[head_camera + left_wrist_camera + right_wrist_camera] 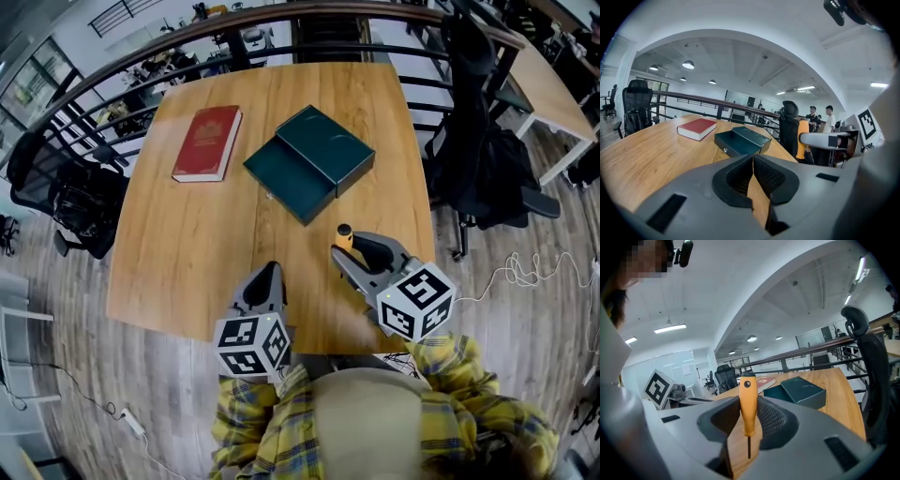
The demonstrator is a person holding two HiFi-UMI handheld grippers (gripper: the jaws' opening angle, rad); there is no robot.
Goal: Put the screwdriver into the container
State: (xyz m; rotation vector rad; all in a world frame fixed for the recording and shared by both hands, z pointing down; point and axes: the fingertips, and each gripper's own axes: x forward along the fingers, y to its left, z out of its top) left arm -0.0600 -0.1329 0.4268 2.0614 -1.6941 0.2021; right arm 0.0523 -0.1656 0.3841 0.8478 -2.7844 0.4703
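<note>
Orange hard handle makes the screwdriver (748,401) light, stiff, perhaps slippery; my right tool (750,420) clamps it there, near the container (309,161); left tool (753,164) closed, empty.

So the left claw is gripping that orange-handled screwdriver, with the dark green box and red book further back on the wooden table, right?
No, the right claw grips the orange-handled screwdriver, as the right gripper view shows. The dark green box and red book do lie further back on the wooden table.
</note>
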